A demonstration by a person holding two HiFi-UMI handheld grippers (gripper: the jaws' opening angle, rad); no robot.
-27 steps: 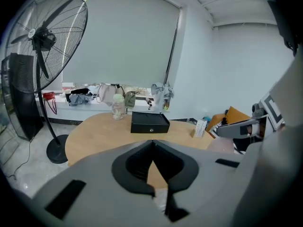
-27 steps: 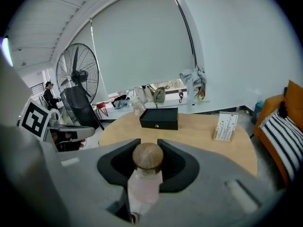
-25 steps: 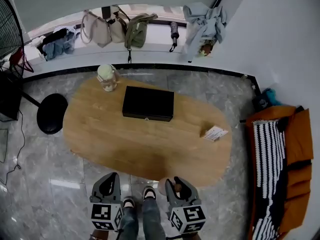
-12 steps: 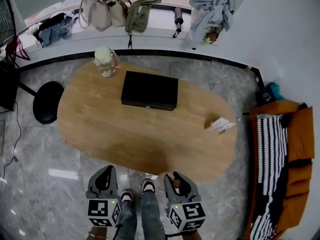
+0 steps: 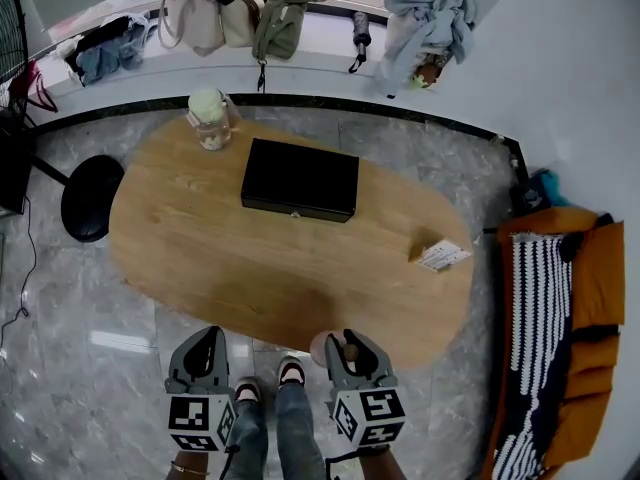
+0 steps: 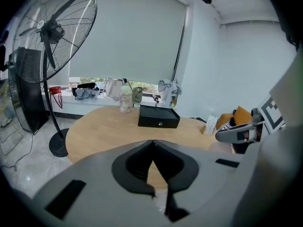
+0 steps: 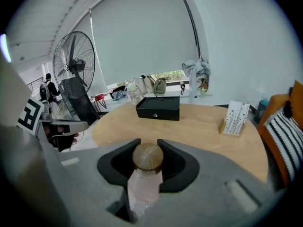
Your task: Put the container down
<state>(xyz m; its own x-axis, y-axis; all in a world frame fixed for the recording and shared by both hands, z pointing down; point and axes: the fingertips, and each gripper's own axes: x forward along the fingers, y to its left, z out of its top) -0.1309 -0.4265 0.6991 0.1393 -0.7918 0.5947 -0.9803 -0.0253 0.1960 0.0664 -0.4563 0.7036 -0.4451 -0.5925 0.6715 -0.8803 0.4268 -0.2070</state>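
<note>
The container (image 7: pixel 144 181) is a small pale pink bottle with a round wooden lid (image 7: pixel 147 156). My right gripper (image 7: pixel 147 149) is shut on it, with the lid poking up between the jaws. In the head view the right gripper (image 5: pixel 346 344) hangs over the floor just before the near edge of the oval wooden table (image 5: pixel 200 268), and the container (image 5: pixel 323 346) shows pink at its tip. My left gripper (image 5: pixel 203 340) is level with it to the left, over the floor. Seen from the left gripper view, the left gripper (image 6: pixel 152 143) has its jaw tips touching and holds nothing.
On the table stand a black box (image 5: pixel 299 179), a glass jar (image 5: pixel 209 120) at the far left and a card holder (image 5: pixel 440 256) at the right edge. A fan base (image 5: pixel 88 198) is on the floor at left, an orange seat with a striped cushion (image 5: pixel 545 328) at right. My shoes (image 5: pixel 290 372) are below.
The head view has shifted a little, so the table sits slightly higher and further left. Both grippers stay before the near edge, and the container stays held in the right one.
</note>
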